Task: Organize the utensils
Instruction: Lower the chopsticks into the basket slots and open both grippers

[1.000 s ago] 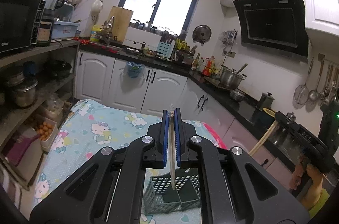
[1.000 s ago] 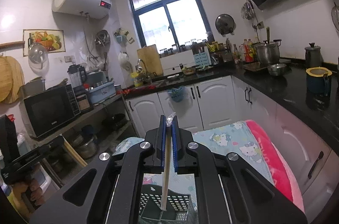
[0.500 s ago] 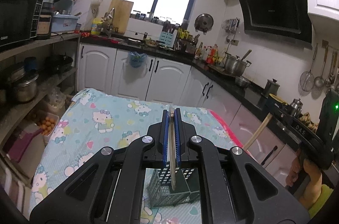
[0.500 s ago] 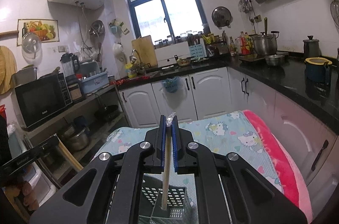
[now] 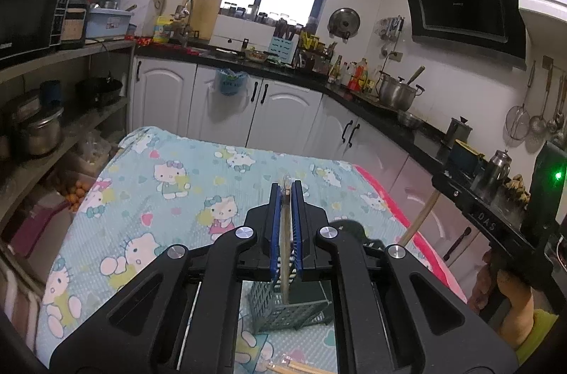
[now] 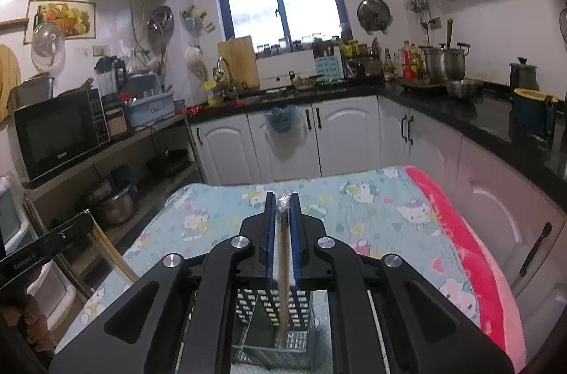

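My left gripper (image 5: 285,193) is shut on a wrapped pair of wooden chopsticks (image 5: 284,253) that hangs down with its tip in a grey perforated utensil basket (image 5: 283,310) on the table. My right gripper (image 6: 282,202) is shut on another wrapped pair of chopsticks (image 6: 282,275), whose tip hangs into the same basket (image 6: 273,342). The right gripper also shows at the right of the left wrist view (image 5: 478,214), and the left gripper at the left edge of the right wrist view (image 6: 46,250).
The table carries a light blue cartoon-cat cloth (image 5: 184,182) with a pink edge (image 6: 471,253). More wrapped chopsticks (image 5: 290,365) lie on the cloth near the basket. White cabinets (image 5: 276,112) and a black counter stand behind; shelves with pots (image 5: 39,133) stand on the left.
Both grippers have tilted downward and lowered over the table, bringing the chopstick tips down into the basket. Both stay shut on their chopsticks.
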A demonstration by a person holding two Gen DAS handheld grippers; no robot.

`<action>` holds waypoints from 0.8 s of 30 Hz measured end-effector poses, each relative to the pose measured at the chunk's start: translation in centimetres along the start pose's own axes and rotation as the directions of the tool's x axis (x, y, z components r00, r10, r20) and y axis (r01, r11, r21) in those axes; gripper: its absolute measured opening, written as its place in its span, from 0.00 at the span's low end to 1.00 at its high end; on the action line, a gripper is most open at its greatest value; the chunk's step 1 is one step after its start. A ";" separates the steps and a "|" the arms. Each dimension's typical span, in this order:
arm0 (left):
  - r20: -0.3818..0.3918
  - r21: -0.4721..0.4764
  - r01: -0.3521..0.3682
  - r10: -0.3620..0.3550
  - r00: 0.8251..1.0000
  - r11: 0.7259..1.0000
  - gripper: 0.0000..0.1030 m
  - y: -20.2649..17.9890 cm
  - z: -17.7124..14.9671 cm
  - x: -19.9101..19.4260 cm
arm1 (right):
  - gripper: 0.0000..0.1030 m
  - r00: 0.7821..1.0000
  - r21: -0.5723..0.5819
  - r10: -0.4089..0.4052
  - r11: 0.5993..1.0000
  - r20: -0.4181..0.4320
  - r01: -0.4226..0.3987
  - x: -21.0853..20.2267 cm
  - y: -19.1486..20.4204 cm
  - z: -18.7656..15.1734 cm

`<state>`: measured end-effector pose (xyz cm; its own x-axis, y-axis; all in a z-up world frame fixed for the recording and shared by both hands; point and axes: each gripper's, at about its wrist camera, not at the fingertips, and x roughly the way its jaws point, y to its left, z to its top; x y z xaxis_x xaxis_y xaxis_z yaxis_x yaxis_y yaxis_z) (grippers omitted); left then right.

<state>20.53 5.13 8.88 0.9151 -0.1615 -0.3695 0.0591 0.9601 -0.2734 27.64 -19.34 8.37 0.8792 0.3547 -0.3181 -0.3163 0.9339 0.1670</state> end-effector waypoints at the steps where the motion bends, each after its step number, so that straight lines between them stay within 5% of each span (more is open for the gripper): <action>1: -0.006 0.000 -0.002 0.002 1.000 1.000 0.03 0.1 -0.1 0.1 | 0.24 1.000 0.001 -0.003 1.000 -0.007 0.003 0.1 0.0 -0.2; 4: -0.022 -0.008 -0.010 0.010 1.000 1.000 0.07 0.4 -0.5 0.1 | 0.35 1.000 0.005 -0.004 1.000 -0.014 0.004 0.1 0.0 -0.7; 6: -0.027 -0.020 -0.012 0.011 1.000 1.000 0.26 0.6 -0.5 -0.1 | 0.40 1.000 0.000 -0.009 1.000 -0.018 0.009 -0.2 0.0 -1.0; 10: -0.011 -0.039 -0.015 0.014 1.000 0.999 0.42 1.0 -0.3 -0.9 | 0.51 1.000 -0.010 -0.012 1.000 -0.015 0.012 -0.8 0.1 -1.2; 17: 0.013 -0.095 -0.004 0.005 1.000 0.995 0.83 2.1 -0.1 -3.0 | 0.71 1.000 -0.037 -0.006 0.999 0.011 0.006 -2.8 0.3 -0.9; 24: 0.001 -0.116 -0.020 0.020 1.000 0.993 0.90 3.0 -0.7 -4.8 | 0.77 1.000 -0.049 0.009 0.999 0.010 -0.009 -5.0 0.3 -1.1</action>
<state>16.05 8.59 9.21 0.9163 -0.1423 -0.3742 -0.0054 0.9301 -0.3671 22.72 -20.83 8.98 0.8796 0.3630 -0.3074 -0.3413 0.9318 0.1236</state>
